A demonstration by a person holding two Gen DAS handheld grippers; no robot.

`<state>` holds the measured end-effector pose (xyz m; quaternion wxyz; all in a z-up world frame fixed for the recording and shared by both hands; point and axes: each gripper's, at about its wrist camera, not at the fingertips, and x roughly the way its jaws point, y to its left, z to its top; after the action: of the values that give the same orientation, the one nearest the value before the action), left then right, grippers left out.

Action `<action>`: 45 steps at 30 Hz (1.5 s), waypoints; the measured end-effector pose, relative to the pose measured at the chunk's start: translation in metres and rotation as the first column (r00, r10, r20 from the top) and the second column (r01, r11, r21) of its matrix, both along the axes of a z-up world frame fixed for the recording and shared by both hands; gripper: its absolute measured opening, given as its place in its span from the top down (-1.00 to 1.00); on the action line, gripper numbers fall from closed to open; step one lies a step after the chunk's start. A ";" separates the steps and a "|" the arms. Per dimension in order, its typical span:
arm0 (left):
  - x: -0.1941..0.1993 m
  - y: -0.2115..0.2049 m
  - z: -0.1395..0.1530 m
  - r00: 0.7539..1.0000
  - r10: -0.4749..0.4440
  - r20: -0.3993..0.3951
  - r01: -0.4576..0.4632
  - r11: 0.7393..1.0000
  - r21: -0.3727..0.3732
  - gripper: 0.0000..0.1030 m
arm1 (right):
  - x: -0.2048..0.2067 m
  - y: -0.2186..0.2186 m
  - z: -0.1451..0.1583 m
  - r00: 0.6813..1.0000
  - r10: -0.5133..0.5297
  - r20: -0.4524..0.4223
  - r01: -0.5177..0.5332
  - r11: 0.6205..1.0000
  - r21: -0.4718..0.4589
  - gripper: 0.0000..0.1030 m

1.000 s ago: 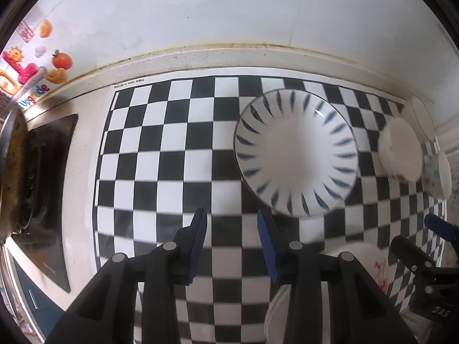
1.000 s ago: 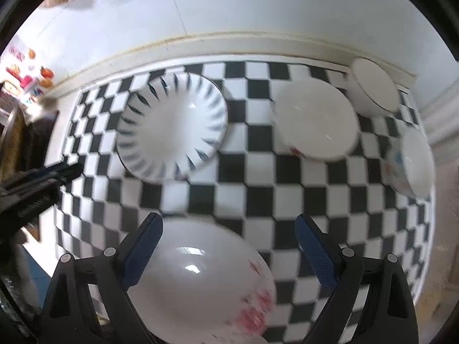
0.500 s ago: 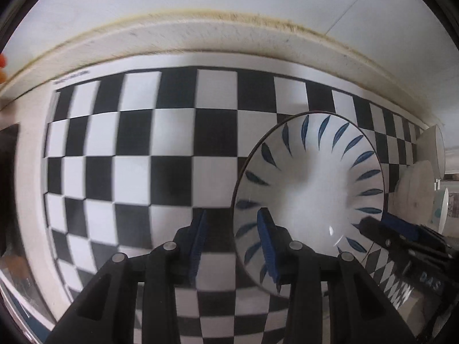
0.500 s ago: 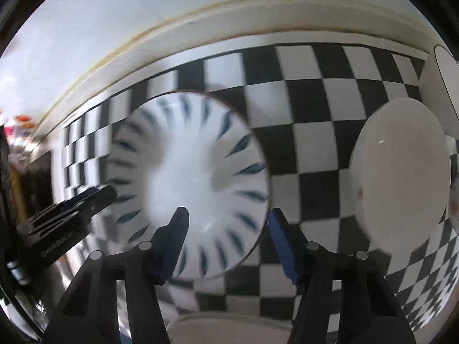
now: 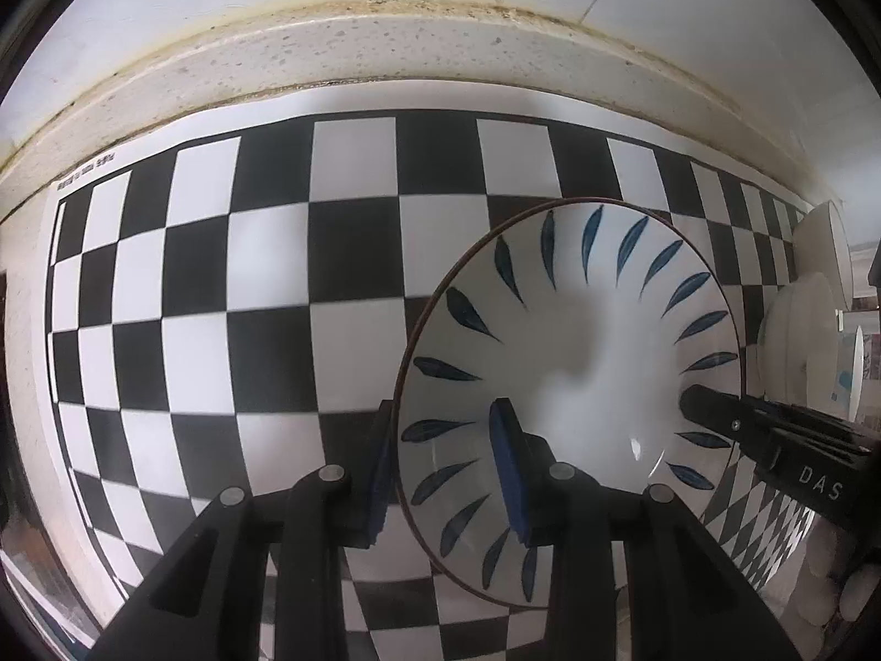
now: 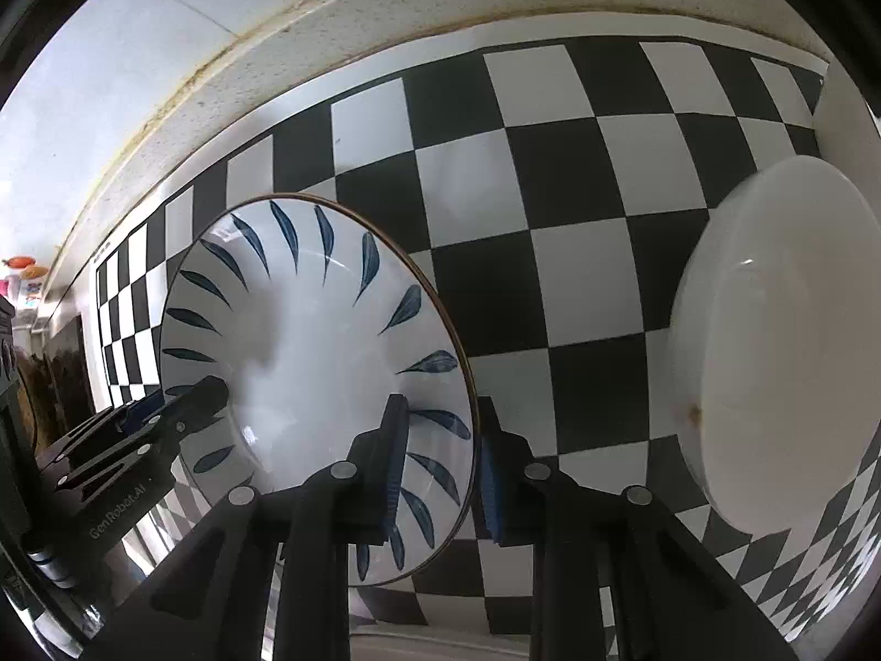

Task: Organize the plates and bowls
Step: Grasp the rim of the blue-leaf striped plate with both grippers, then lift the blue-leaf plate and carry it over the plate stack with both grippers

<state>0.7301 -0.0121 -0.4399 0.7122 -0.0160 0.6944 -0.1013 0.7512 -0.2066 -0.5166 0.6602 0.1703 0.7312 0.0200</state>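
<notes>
A white plate with blue leaf marks [image 5: 578, 363] sits on the black-and-white checkered mat [image 5: 248, 275]. My left gripper [image 5: 446, 468] straddles its left rim, one finger outside and one inside, jaws close around the rim. My right gripper [image 6: 440, 462] straddles the same plate [image 6: 308, 341] at its right rim in the same way. Each gripper shows in the other's view, the right one in the left wrist view [image 5: 771, 440] and the left one in the right wrist view [image 6: 137, 435]. I cannot tell whether the plate has left the mat.
A plain white bowl [image 6: 782, 352] stands to the right of the plate, with more white dishes [image 5: 820, 275] beyond it at the mat's right end. A speckled counter ledge [image 5: 385, 49] and white wall run along the back. A dark stove [image 6: 60, 385] lies far left.
Both grippers have moved forward and down onto the blue-leaf plate and narrowed around its opposite rims. The floral plate near the front edge has dropped out of view.
</notes>
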 end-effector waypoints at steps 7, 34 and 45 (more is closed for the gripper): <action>-0.021 -0.001 0.028 0.999 0.017 0.047 -0.018 1.000 0.020 0.41 | -0.009 0.000 0.027 0.998 0.030 0.047 -0.030 1.000 0.001 0.55; -0.133 -0.007 0.100 0.988 -0.046 0.145 0.048 0.999 -0.007 0.40 | -0.140 -0.027 0.120 0.981 0.060 0.183 -0.058 0.998 -0.011 0.57; -0.177 -0.026 0.074 0.993 -0.097 0.063 0.098 0.995 -0.004 0.40 | -0.207 -0.041 0.093 0.992 0.049 0.115 -0.049 0.999 -0.006 0.57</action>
<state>0.5527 -0.0376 -0.3662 0.7277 0.0187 0.6714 -0.1389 0.5445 -0.2477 -0.4232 0.7010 0.1497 0.6959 0.0447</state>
